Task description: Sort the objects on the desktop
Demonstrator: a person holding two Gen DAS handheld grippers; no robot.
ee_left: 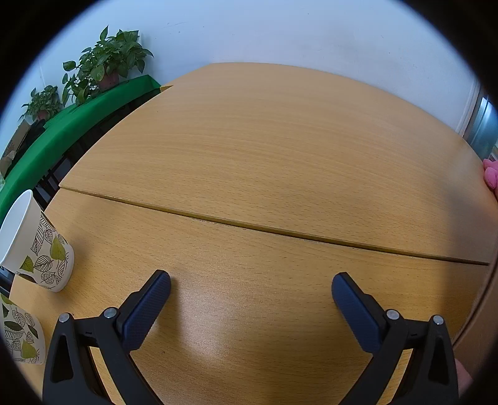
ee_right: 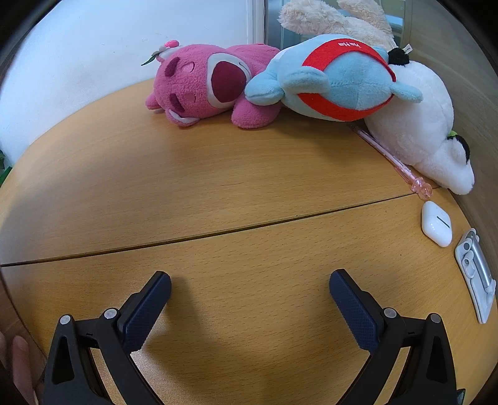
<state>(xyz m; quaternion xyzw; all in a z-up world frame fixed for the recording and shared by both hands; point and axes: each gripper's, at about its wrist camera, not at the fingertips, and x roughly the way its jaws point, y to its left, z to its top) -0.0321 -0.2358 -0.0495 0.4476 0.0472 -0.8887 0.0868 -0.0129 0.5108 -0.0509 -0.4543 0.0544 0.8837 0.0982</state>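
Observation:
My left gripper is open and empty over the bare wooden table. Two leaf-patterned paper cups stand at its left: one beside the left finger, another nearer the edge. My right gripper is open and empty. Ahead of it lie a pink plush bear, a blue and red plush and a white plush. A pink pen, a white earbud case and a white and silver clip-like object lie at the right.
A cream plush sits behind the blue one. Potted plants stand on a green-covered bench beyond the table's left edge. A seam runs across the table. A white wall backs the table.

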